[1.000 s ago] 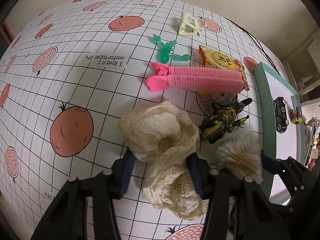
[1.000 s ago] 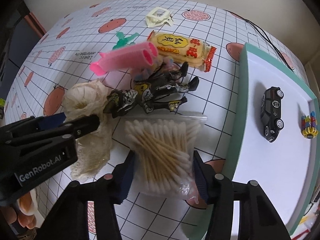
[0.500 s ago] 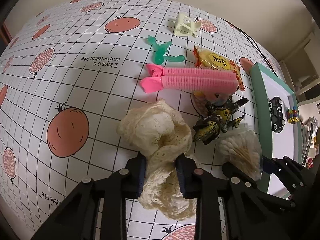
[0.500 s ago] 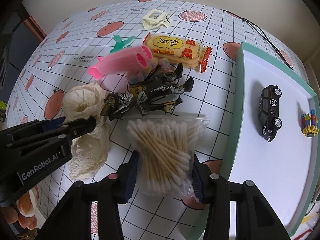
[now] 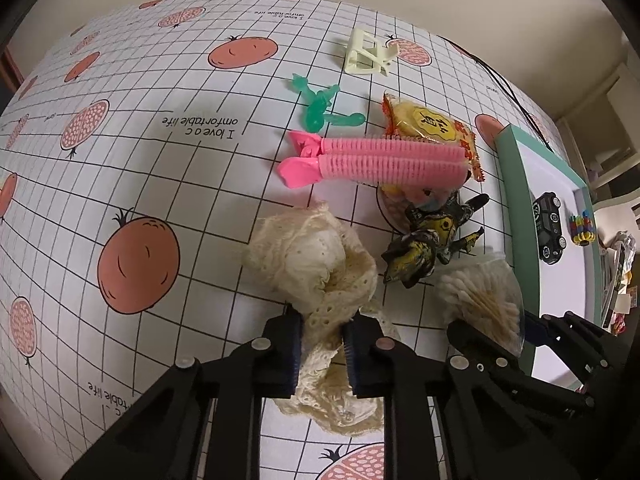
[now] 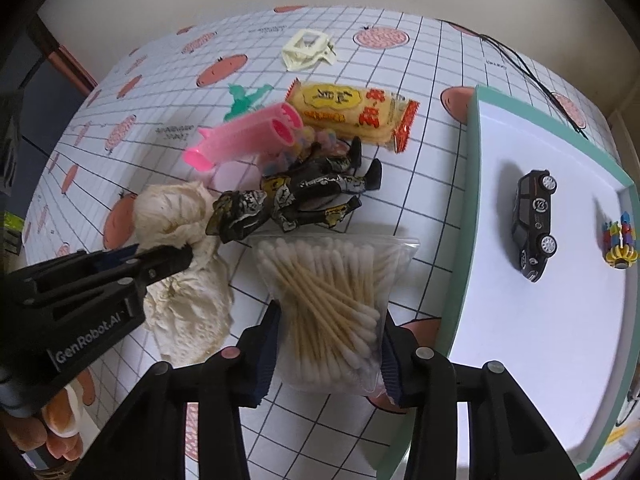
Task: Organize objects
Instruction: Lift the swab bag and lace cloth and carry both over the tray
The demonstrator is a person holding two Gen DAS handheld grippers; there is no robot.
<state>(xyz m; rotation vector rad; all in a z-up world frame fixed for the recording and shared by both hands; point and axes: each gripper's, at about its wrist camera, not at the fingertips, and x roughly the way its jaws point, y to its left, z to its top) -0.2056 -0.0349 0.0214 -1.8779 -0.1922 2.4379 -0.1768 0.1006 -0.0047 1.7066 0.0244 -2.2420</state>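
My left gripper [image 5: 320, 344] is shut on a cream lace scrunchie [image 5: 312, 256], pinching its near part on the tablecloth. The scrunchie also shows in the right wrist view [image 6: 180, 240]. My right gripper [image 6: 328, 356] is closed around a clear bag of cotton swabs [image 6: 332, 292], its pads pressing both sides of the bag. The bag shows in the left wrist view [image 5: 484, 304]. A black and yellow toy figure [image 6: 304, 200] lies just beyond both.
A teal-rimmed white tray [image 6: 468, 208] on the right holds a black toy car [image 6: 534, 224] and a coloured toy [image 6: 620, 240]. Beyond lie pink hair rollers [image 5: 376, 160], a snack packet [image 6: 352, 116], a green toy [image 5: 320, 104] and a cream hair claw [image 5: 368, 56].
My left jaws closed onto the scrunchie. My right jaws narrowed onto the cotton swab bag. Both grippers drew back slightly.
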